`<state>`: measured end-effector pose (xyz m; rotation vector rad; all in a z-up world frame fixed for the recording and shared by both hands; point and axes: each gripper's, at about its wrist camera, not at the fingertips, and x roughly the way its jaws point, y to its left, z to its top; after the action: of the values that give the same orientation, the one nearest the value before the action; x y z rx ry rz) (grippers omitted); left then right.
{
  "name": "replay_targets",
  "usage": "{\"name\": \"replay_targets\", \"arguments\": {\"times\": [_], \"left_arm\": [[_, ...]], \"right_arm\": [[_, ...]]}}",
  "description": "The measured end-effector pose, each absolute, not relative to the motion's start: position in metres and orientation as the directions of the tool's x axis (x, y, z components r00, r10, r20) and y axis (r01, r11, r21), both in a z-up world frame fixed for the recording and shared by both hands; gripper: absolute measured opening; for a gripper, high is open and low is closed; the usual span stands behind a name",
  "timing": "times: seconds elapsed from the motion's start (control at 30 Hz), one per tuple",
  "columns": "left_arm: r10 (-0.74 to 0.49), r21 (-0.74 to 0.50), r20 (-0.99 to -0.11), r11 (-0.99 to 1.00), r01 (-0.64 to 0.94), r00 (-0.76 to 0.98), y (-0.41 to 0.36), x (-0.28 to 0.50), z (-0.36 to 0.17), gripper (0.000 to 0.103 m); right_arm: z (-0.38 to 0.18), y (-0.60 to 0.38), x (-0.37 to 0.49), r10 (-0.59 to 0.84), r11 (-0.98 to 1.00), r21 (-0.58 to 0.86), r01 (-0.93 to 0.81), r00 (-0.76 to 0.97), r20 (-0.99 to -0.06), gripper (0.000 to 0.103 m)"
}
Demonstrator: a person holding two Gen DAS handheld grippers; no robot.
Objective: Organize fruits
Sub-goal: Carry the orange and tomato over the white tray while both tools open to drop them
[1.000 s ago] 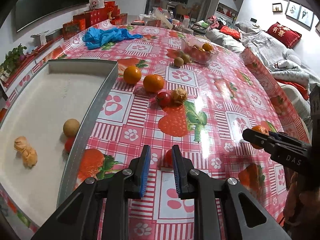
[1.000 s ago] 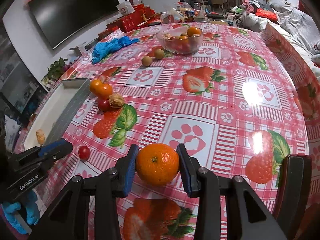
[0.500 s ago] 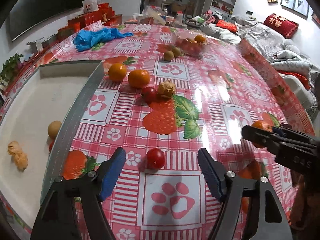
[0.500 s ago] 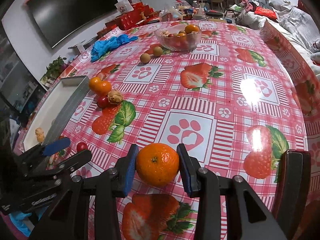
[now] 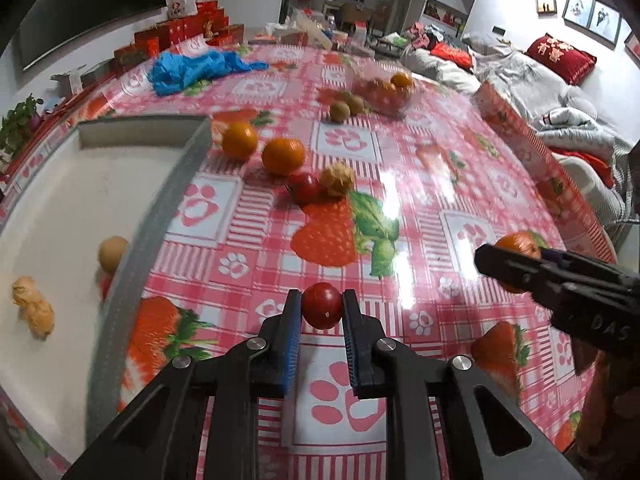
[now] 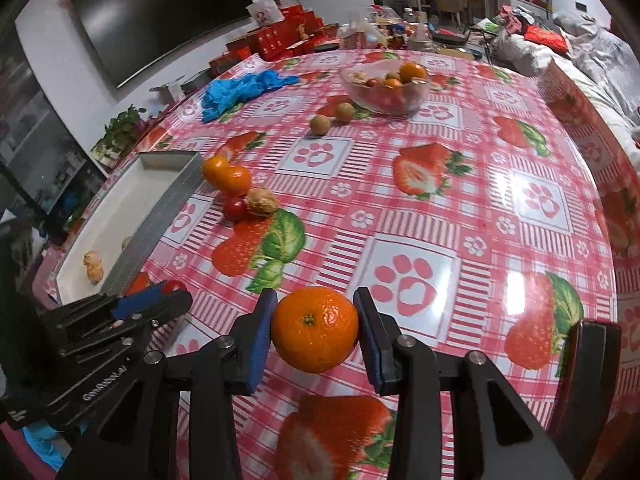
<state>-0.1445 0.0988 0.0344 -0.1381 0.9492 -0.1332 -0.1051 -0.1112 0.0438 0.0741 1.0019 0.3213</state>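
My left gripper [image 5: 321, 312] is shut on a small red tomato [image 5: 322, 310] just above the tablecloth, right of the white tray [image 5: 132, 256]. My right gripper [image 6: 315, 330] is shut on an orange mandarin [image 6: 315, 329] and holds it above the table's near edge; it also shows at the right of the left wrist view [image 5: 516, 264]. The tray holds a brown round fruit [image 5: 112, 254] and a tan lumpy piece [image 5: 34, 312]. Two oranges [image 5: 280, 154], a red tomato [image 5: 304, 188] and a walnut [image 5: 337, 181] lie beside the tray.
A glass bowl of fruit [image 6: 386, 88] stands at the far side with two small brown fruits [image 6: 332, 118] next to it. Blue gloves [image 6: 240, 92] lie at the back left. Red boxes [image 6: 288, 36] line the far edge. A sofa [image 5: 560, 92] is to the right.
My left gripper opened wide around the small tomato, then closed on it. The right gripper has kept hold of the mandarin and barely moved.
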Motion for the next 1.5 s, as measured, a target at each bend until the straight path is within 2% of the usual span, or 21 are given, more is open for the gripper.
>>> {"name": "replay_targets", "arguments": {"times": [0.27,0.47,0.9,1.27,1.5], "left_arm": [[-0.124,-0.157,-0.769,0.988,0.003,0.627,0.136,-0.152,0.064,0.021],[-0.038,-0.097,-0.765,0.994,-0.056,0.643,0.172,-0.155,0.075,0.021],[0.092,-0.050,-0.778,0.977,-0.207,0.621,0.254,-0.152,0.071,0.021],[0.109,-0.061,-0.799,0.964,-0.260,0.592,0.278,-0.151,0.049,0.021],[0.096,-0.068,-0.808,0.965,-0.253,0.581,0.282,-0.154,0.043,0.021]], "right_arm": [[0.052,-0.074,-0.097,0.344,0.929,0.221,-0.299,0.470,-0.813,0.043],[0.061,-0.030,-0.085,0.391,0.900,0.239,-0.363,0.436,-0.810,0.043],[0.077,0.086,-0.061,0.459,0.818,0.229,-0.528,0.359,-0.812,0.043],[0.051,0.133,-0.051,0.426,0.800,0.212,-0.561,0.284,-0.859,0.043],[0.042,0.142,-0.049,0.443,0.791,0.249,-0.559,0.242,-0.863,0.043]]}}
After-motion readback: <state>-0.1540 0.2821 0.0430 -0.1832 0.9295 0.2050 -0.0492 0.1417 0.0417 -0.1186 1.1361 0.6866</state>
